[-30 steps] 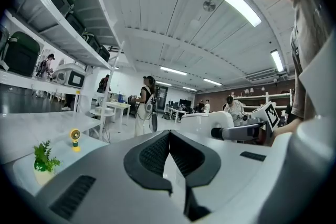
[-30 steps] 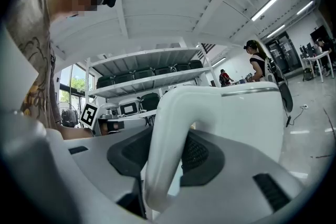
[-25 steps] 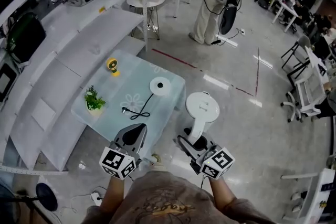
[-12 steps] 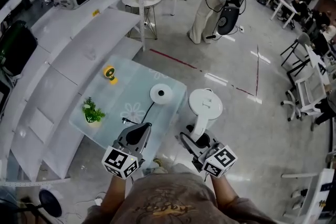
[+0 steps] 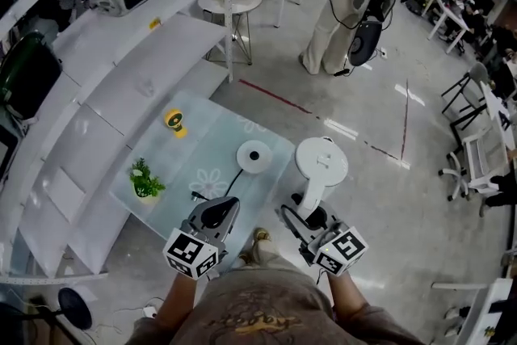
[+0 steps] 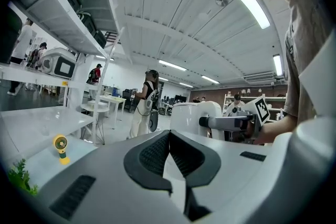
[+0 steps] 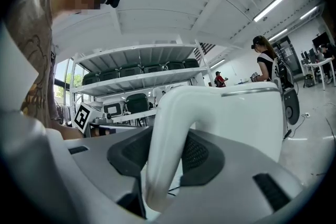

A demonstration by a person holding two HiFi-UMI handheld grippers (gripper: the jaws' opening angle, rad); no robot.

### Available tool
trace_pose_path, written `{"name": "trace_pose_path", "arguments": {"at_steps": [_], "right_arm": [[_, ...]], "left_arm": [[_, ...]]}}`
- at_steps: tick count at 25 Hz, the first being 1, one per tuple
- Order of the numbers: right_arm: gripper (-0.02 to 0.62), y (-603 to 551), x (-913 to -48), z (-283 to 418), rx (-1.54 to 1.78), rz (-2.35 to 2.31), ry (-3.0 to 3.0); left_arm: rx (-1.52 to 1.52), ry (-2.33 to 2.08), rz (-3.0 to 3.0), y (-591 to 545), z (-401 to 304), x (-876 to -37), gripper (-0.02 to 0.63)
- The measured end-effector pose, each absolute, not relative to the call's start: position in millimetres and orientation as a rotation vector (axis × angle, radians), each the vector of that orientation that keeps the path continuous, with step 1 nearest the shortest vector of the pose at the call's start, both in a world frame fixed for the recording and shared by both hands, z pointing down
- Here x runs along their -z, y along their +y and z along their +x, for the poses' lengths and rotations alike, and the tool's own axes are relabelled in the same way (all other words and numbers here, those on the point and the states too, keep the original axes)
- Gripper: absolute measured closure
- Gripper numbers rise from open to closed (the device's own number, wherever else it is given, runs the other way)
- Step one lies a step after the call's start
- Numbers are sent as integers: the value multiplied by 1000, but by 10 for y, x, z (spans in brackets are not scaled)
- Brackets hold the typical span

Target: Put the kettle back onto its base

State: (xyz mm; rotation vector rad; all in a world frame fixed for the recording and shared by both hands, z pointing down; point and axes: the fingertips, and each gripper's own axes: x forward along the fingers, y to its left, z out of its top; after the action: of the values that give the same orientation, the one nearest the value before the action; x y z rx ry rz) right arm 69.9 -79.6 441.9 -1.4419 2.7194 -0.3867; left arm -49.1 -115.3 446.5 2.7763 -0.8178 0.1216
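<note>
Head view catches you mid-carry: your right tool (image 5: 300, 216) is clamped on the handle (image 7: 165, 128) of the white electric kettle (image 5: 321, 164), which hangs upright over the floor just off the glass desk's (image 5: 194, 137) right edge, apart from its round base (image 5: 254, 156). That base sits on the desk near the same edge, its cord (image 5: 214, 178) trailing toward you. Your left tool (image 5: 216, 214) is pinched together on nothing, over the desk's near edge. Next, I judge, you should bring the kettle left, centre it above the base, and lower it squarely.
</note>
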Motion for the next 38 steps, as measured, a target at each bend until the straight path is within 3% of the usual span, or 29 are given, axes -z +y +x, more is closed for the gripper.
{"name": "trace_pose_path", "arguments": {"at_steps": [21,38], "right_arm": [[446,-1983,-4610,458,320,-1155,2901],[443,-2629,-5249,108,238,-999,3047]], "left_arm": [[-190,-987,2693,-1575,-517,-4610,584],[-236,-1087,2587,-1726,-636,-4783,584]]}}
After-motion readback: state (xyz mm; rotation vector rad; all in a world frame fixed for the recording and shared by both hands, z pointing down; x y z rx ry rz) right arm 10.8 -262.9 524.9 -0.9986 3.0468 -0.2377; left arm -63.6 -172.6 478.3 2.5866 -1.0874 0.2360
